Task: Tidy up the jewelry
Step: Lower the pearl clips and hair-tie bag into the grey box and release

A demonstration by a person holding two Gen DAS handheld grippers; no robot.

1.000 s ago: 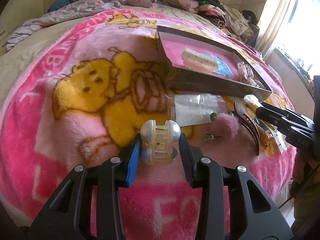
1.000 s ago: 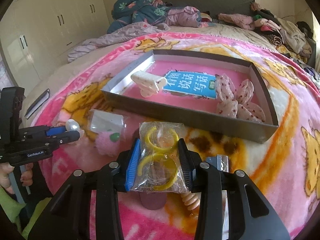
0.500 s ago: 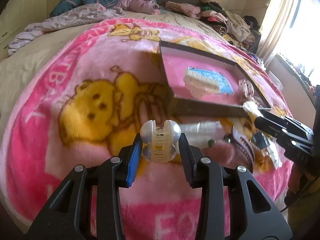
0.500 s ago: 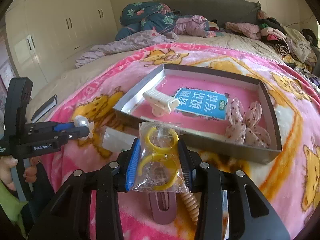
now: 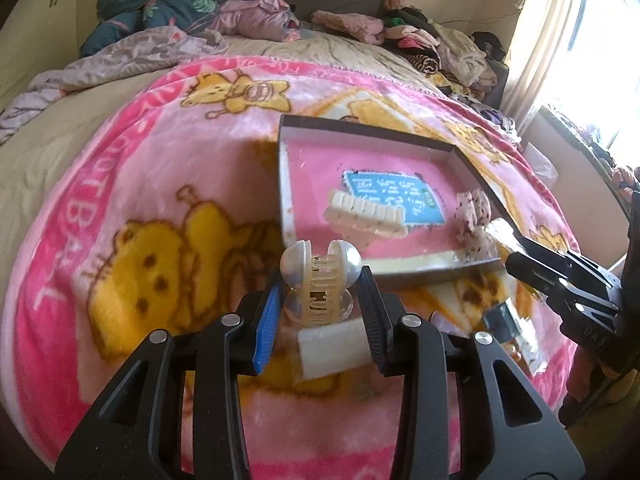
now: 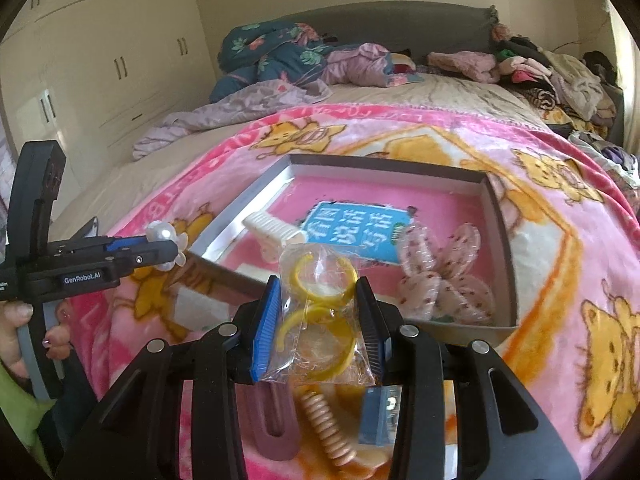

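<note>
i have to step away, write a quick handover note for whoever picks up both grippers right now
Left gripper: jaws shut on the pearl hair claw, held above the blanket, short of the box.
Right gripper: jaws shut on the clear bag of yellow rings, also in the air near the box's front wall.
Box: already holds a cream claw clip and a dotted pink bow.
Left on the blanket: mauve clip, peach spiral hair tie, blue packet.
Next, probably: drop both held items into the box, then collect the rest.
</note>
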